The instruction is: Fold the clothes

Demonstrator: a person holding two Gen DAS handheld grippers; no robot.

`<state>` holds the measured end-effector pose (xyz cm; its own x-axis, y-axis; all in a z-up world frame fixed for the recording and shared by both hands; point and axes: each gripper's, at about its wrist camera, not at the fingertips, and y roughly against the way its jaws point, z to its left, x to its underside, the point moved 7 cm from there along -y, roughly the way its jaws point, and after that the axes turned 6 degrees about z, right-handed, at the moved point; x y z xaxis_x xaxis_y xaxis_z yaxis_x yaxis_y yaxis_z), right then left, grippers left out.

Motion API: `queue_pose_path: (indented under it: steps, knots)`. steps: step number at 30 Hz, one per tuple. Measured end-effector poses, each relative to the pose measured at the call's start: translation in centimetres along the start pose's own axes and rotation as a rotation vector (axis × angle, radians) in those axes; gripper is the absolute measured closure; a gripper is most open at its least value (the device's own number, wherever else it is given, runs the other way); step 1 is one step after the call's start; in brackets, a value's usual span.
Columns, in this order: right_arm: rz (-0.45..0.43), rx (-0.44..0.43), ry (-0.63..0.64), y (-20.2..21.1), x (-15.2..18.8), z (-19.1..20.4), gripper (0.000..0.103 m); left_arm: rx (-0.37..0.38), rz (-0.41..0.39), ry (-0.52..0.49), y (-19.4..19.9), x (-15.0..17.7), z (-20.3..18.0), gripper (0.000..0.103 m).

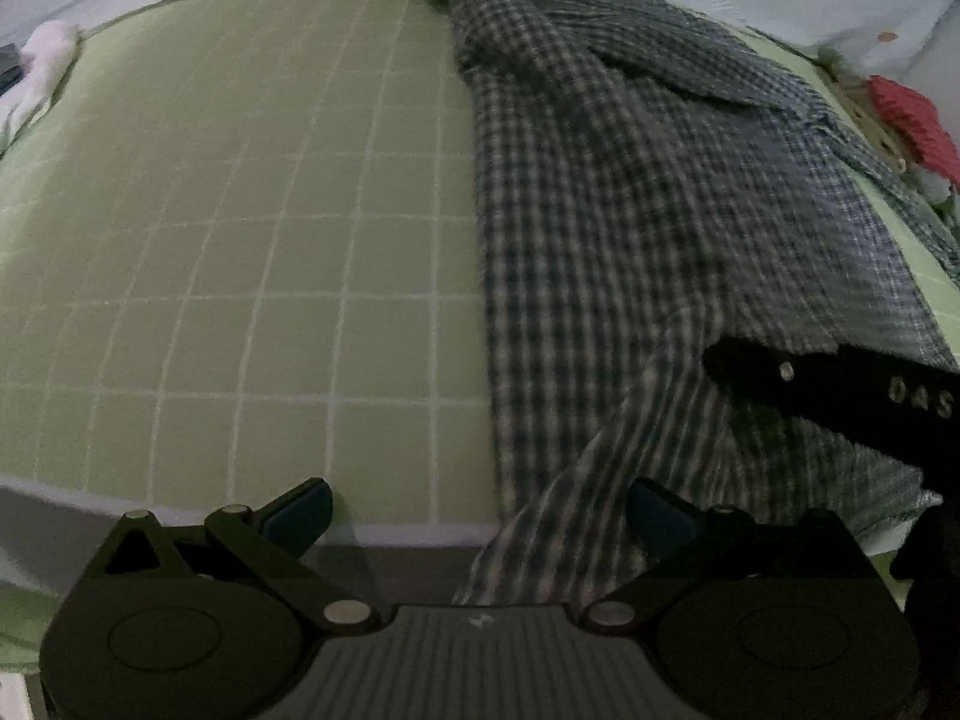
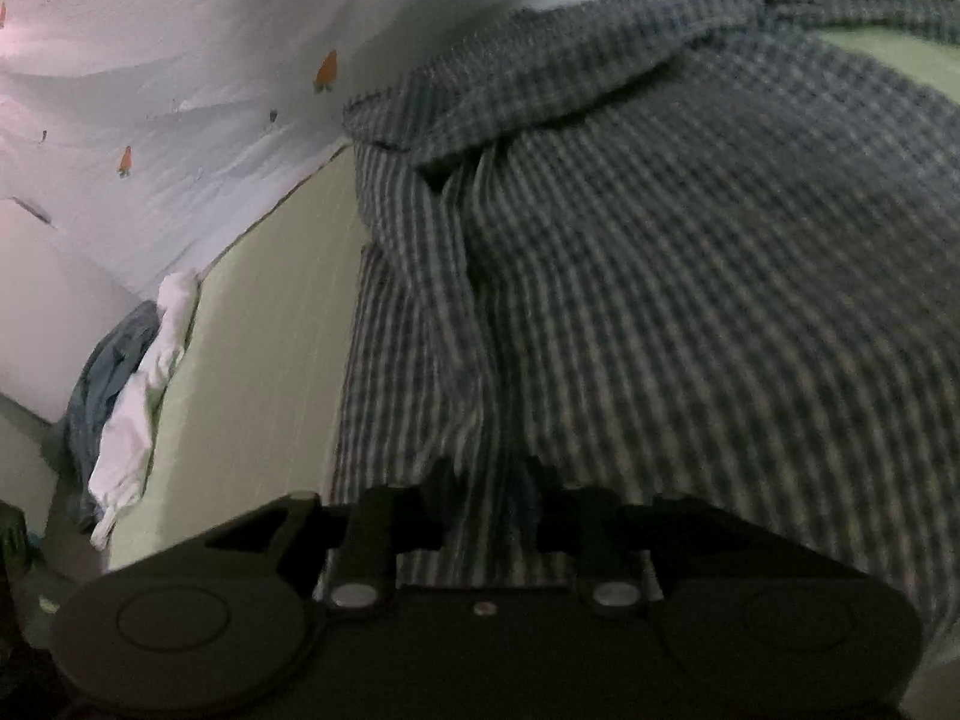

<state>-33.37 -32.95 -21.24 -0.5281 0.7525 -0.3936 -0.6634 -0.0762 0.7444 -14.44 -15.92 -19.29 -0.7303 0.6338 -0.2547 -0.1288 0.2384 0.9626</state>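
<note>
A blue and white checked shirt (image 1: 630, 228) lies spread over the right half of a green gridded mat (image 1: 240, 240). My left gripper (image 1: 477, 507) is open at the mat's near edge, its jaws wide apart, with a hanging strip of the shirt between them. The right gripper shows in the left wrist view as a black arm (image 1: 840, 384) lying on the shirt. In the right wrist view my right gripper (image 2: 489, 474) is shut on a fold of the shirt (image 2: 690, 300), which fills most of that view.
White bedding (image 2: 150, 90) with small orange prints surrounds the mat (image 2: 258, 330). A white cloth (image 2: 138, 408) and a blue cloth (image 2: 102, 378) lie off the mat's left side. A red item (image 1: 912, 120) sits at the far right.
</note>
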Motion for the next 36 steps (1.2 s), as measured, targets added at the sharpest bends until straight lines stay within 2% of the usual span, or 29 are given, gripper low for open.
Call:
queue_pose_path:
  steps: [4,7,9,11,16,22,24,25,26,27,29,30,32,36]
  knots:
    - [0.033,-0.04,-0.023,0.2,1.9,0.2,0.062,-0.008,-0.016,0.009,0.8,0.7,1.3,0.0]
    - [0.054,-0.064,-0.04,0.3,3.2,0.6,0.062,-0.005,-0.033,0.017,1.4,0.9,2.3,0.0]
    - [0.051,-0.072,-0.052,0.3,3.9,0.9,0.069,-0.005,-0.038,0.017,1.7,0.9,2.9,0.0]
    - [0.045,-0.07,-0.065,0.4,4.5,1.0,0.097,-0.002,-0.039,0.016,1.9,1.0,3.4,0.0]
    - [-0.035,-0.086,-0.121,2.8,4.3,0.7,0.101,0.011,-0.035,0.01,2.1,1.4,3.5,0.0]
    - [-0.074,0.082,-0.1,4.2,3.6,-1.4,0.1,0.022,-0.025,-0.024,2.0,1.9,2.6,0.0]
    - [-0.053,0.122,-0.075,3.9,3.2,-1.5,0.099,0.023,-0.023,-0.034,1.9,1.7,2.1,0.0]
    - [-0.038,0.132,-0.065,3.8,3.1,-1.4,0.098,0.022,-0.023,-0.039,1.9,1.5,1.9,0.0]
    - [-0.023,0.141,-0.055,3.6,2.9,-1.3,0.091,0.02,-0.026,-0.041,2.0,1.3,1.7,0.0]
    - [-0.033,0.144,-0.048,3.9,2.3,-1.6,0.088,0.018,-0.03,-0.043,2.0,1.0,1.5,0.0]
    - [-0.061,0.148,-0.037,4.6,0.9,-2.3,0.073,0.01,-0.045,-0.038,2.3,0.2,1.1,0.0]
    - [-0.075,0.15,-0.032,4.9,0.2,-2.7,0.071,0.006,-0.055,-0.032,2.5,-0.3,1.0,0.0]
    - [-0.102,0.154,-0.021,5.7,-1.2,-3.3,0.058,-0.001,-0.078,-0.016,3.0,-1.3,0.7,0.0]
    - [-0.158,0.161,0.001,7.1,-4.0,-4.7,0.041,-0.017,-0.128,0.026,3.8,-3.9,0.1,0.0]
